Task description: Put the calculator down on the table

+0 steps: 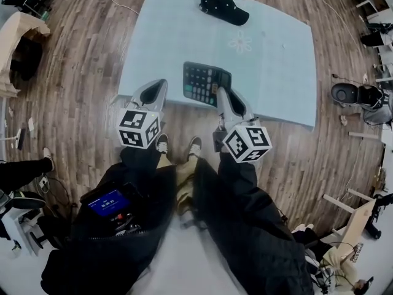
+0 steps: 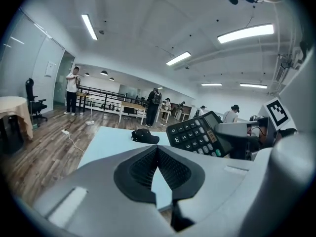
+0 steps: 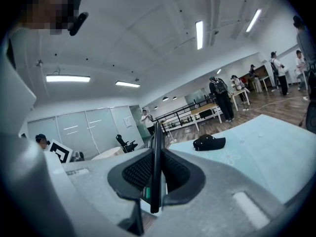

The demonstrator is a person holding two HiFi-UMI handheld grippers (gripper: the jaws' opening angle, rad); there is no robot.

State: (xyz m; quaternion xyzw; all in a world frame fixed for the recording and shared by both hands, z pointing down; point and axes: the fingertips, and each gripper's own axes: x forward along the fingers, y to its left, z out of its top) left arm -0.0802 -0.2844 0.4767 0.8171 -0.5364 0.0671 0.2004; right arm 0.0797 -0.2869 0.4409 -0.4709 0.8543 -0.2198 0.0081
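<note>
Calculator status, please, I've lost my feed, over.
Right tongs clamped on calculator, tilted over table's near edge. Left tongs shut, empty. Cap far side, not in the way.

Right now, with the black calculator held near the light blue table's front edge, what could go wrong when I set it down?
1. The right gripper pinches the black flat calculator only by one thin edge, so it may pivot or slip on touching down.
2. It hangs close to the near edge of the light blue table; released there, it could tip onto the wooden floor. The left gripper, shut and empty, gives no support.
</note>
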